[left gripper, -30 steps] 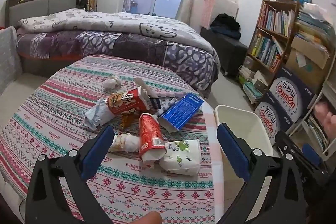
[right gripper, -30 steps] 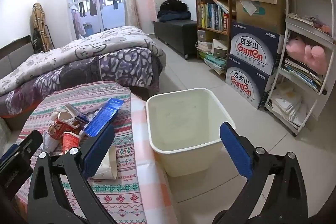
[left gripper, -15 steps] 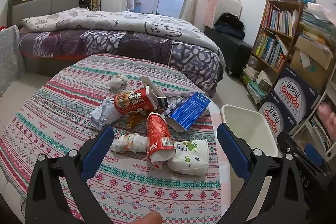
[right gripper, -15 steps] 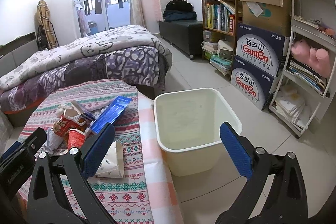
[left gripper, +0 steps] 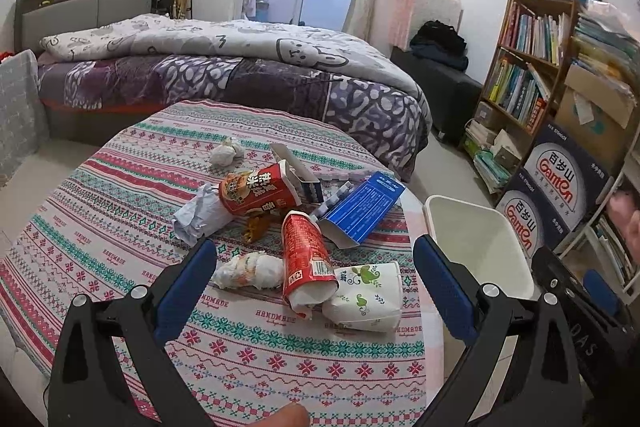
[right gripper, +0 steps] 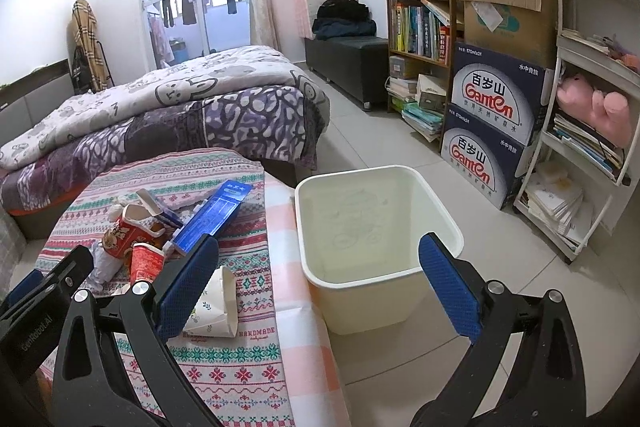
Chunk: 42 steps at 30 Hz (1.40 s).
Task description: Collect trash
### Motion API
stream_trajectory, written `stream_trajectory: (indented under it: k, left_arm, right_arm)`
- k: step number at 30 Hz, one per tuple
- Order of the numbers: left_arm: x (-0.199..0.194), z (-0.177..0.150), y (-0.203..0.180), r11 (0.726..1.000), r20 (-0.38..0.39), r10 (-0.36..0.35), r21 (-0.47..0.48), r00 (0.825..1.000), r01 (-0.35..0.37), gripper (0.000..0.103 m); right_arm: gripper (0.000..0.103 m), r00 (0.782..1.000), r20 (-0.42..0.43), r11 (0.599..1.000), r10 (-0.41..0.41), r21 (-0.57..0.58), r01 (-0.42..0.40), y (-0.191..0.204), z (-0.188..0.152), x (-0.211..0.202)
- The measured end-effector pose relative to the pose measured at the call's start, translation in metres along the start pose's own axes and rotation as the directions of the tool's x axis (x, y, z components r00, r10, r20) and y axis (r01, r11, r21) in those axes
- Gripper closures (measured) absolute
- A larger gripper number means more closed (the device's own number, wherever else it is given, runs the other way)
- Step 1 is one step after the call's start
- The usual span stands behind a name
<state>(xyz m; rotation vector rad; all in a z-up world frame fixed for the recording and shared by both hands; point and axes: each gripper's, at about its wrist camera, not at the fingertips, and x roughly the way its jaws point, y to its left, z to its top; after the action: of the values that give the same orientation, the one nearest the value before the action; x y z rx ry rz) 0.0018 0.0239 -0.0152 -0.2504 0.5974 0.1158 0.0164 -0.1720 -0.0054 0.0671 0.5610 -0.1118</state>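
Trash lay in a loose pile on the surface (left gripper: pixel 100 195), which had a patterned cloth. Red cup (left gripper: pixel 306 259) lay on its side near the middle, touching a white paper cup (left gripper: pixel 370 297) to its right and a crumpled wad (left gripper: pixel 250 269) to its left. Farther back sat a red carton (left gripper: pixel 260 189), grey paper (left gripper: pixel 198 215), a blue box (left gripper: pixel 362 205) and a small tissue ball (left gripper: pixel 226 153). White bin (right gripper: pixel 376 227) stood on the floor just right of the surface, nothing visible inside. Left tool (left gripper: pixel 316 283) hovered over the near pile, fingers wide apart, gripping nothing. Right tool (right gripper: pixel 320 283) hung near the bin, fingers also spread, holding nothing.
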Motion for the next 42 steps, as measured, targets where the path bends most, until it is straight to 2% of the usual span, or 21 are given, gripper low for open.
stream_trajectory:
  k: [18, 22, 26, 34, 36, 37, 40, 42]
  left_arm:
    - [0.002, 0.0, 0.0, 1.0, -0.049, -0.001, -0.019, 0.999, 0.0, 0.007]
    - [0.003, 0.0, 0.0, 1.0, -0.065, -0.003, -0.026, 0.998, 0.001, 0.007]
    - [0.003, 0.0, 0.0, 1.0, -0.062, -0.004, -0.027, 0.998, 0.003, 0.007]
    - [0.002, -0.002, 0.002, 1.0, -0.065, -0.001, -0.026, 0.998, -0.001, 0.007]
    - [0.003, -0.002, 0.003, 1.0, -0.035, 0.009, -0.009, 0.999, -0.009, 0.007]
    - [0.005, -0.001, 0.005, 1.0, -0.048, 0.009, -0.011, 0.999, -0.01, 0.007]
    - [0.013, 0.007, 0.007, 0.999, -0.17, 0.014, -0.031, 0.985, -0.019, 0.007]
    - [0.016, 0.016, 0.011, 0.999, -0.197, 0.032, -0.02, 0.98, -0.037, 0.007]
  right_arm:
    - [0.007, 0.998, -0.056, 1.0, -0.014, -0.022, 0.013, 0.001, 0.0, 0.003]
    - [0.007, 0.997, -0.078, 1.0, 0.013, 0.018, -0.011, -0.002, -0.002, 0.005]
    - [0.007, 0.999, -0.052, 1.0, 0.004, 0.007, -0.003, -0.002, -0.002, 0.005]
    - [0.007, 0.997, -0.073, 1.0, 0.005, 0.008, -0.004, -0.001, -0.004, 0.006]
    - [0.007, 0.997, -0.079, 1.0, 0.006, 0.009, -0.005, 0.0, -0.004, 0.007]
    - [0.007, 0.996, -0.092, 1.0, 0.01, 0.013, -0.009, 0.002, -0.004, 0.008]
    - [0.007, 0.99, -0.136, 0.999, 0.028, 0.026, -0.024, 0.005, 0.004, 0.014]
    - [0.007, 0.983, -0.184, 1.0, 0.028, 0.013, -0.026, 0.01, 0.014, 0.018]
